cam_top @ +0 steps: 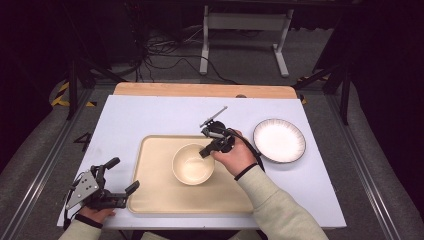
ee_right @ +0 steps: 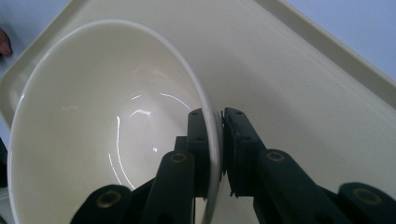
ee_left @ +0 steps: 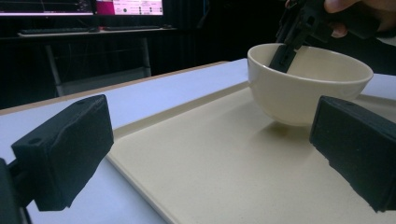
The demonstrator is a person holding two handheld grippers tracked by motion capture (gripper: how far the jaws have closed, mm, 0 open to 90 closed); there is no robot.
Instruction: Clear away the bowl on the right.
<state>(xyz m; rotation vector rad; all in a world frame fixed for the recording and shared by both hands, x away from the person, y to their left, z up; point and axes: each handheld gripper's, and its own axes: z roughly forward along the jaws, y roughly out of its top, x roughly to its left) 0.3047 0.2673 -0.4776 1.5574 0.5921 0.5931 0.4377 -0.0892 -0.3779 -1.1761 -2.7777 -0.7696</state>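
High view: cream bowl (cam_top: 193, 164) sits on beige tray (cam_top: 150, 192) on white surface (cam_top: 150, 115); right gripper (cam_top: 212, 146) at bowl's right rim; speckled plate (cam_top: 279, 140) off tray to right.
Left gripper view: left gripper (ee_left: 210, 154) jaws wide apart, holding nothing, at tray's near edge.
Right gripper view: jaws clamped on bowl rim, one inside, one outside.

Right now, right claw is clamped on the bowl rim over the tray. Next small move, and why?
Probably lower it a touch, then open. The right claw pinches the wall of the cream ceramic bowl, which looks tilted over the beige plastic tray, not yet settled flat.
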